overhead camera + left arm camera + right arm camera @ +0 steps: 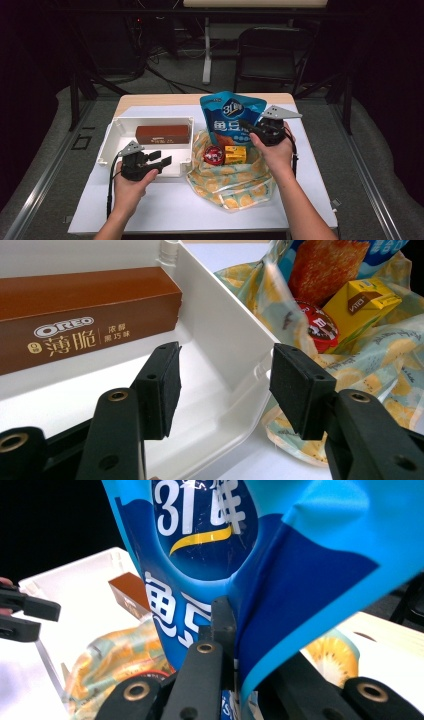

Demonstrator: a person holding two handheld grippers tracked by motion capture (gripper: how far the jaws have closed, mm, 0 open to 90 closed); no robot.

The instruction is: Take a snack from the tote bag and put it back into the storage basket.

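Clamped on a fold of the blue snack bag (210, 540), the right gripper (261, 131) holds it upright above the fruit-print bag (235, 186). Left gripper (225, 385) fingers stand apart, straddling the wall of the white bin (114, 136) without pressing it. Both rest on a white sheet over the wooden table (150, 100); behind, a dark room with a folding chair (272, 52).

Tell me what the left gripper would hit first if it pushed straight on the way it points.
Most likely the white bin's right-hand wall: the left gripper straddles that wall with open jaws, so the rim would slide in between them. Beyond it lies the brown Oreo box, though depth is hard to judge.
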